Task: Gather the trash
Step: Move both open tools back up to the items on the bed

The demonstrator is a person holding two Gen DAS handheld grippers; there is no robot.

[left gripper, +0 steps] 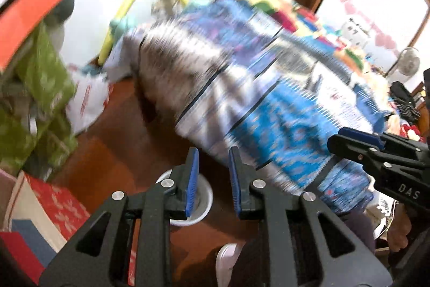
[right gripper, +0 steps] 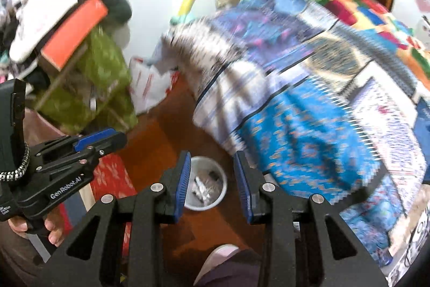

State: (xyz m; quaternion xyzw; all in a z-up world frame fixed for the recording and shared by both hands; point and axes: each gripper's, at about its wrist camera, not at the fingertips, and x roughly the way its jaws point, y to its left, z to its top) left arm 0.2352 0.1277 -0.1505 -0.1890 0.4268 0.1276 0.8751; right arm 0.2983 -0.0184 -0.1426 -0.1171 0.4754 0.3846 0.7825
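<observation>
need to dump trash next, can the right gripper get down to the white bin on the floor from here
Probably yes. The right gripper is open and empty, and the white bin sits on bare floor right between its fingers in view. The bedspread hangs just beside, not over it.

Blurred bedroom: empty left tongs point(left gripper: 212, 179), jaws apart, above a white bin point(left gripper: 203, 202) beside a blue-patterned bed point(left gripper: 282, 109).

A strip of bare wooden floor point(right gripper: 172, 131) runs open between two walls of clutter — the patterned blue bedspread point(right gripper: 309, 131) overhanging the bed on the right, and the green bag point(right gripper: 104, 82), white plastic bag point(right gripper: 150, 88) and red box point(right gripper: 113, 176) crowding the left. A small white bin point(right gripper: 205, 183) stands in the strip's near end, just beside the bedspread's hanging edge — open from above. Motion blur hides finer detail.
</observation>
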